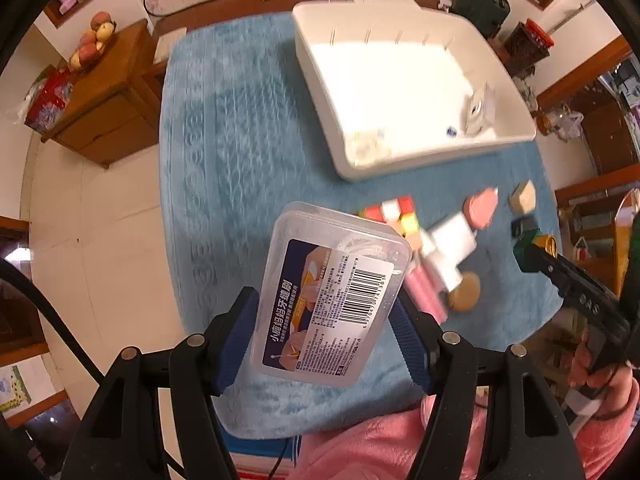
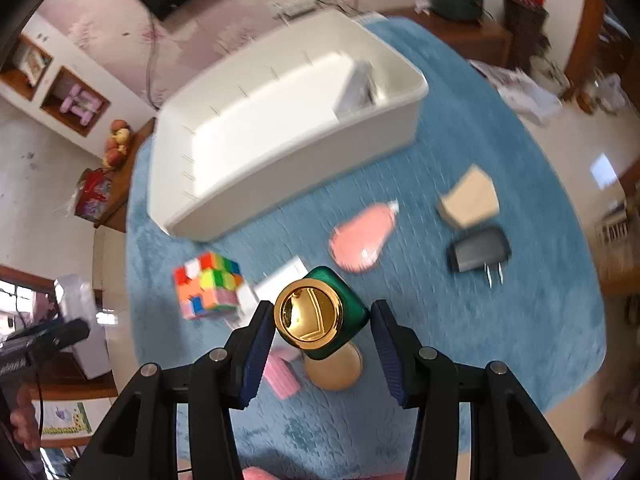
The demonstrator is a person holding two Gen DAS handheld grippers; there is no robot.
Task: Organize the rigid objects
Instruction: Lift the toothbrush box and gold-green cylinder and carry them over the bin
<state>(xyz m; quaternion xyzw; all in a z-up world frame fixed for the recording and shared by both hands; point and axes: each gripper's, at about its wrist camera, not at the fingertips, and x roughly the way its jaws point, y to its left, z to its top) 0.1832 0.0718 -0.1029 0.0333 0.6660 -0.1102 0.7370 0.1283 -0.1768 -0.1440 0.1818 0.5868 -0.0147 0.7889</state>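
White plastic bin point(image 1: 516, 130) sits ahead of both sets of fingers, rim clear. Left gripper point(image 1: 325, 338) pinches a clear plastic floss box point(image 1: 332, 296) by its long sides: light, stiff, slick. Right gripper point(image 2: 322, 350) brackets a small green gold-capped bottle point(image 2: 320, 318), probably fragile; contact unclear, with a multicoloured puzzle cube point(image 2: 208, 286) left of the fingers.

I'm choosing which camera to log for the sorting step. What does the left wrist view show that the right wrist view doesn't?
Only the left wrist view shows the left tool clamped on a clear plastic box with a barcode label. Only the right wrist view shows the right tool around a green bottle with a gold cap, and the black plug with its prongs. Both show the white bin and the colour cube.
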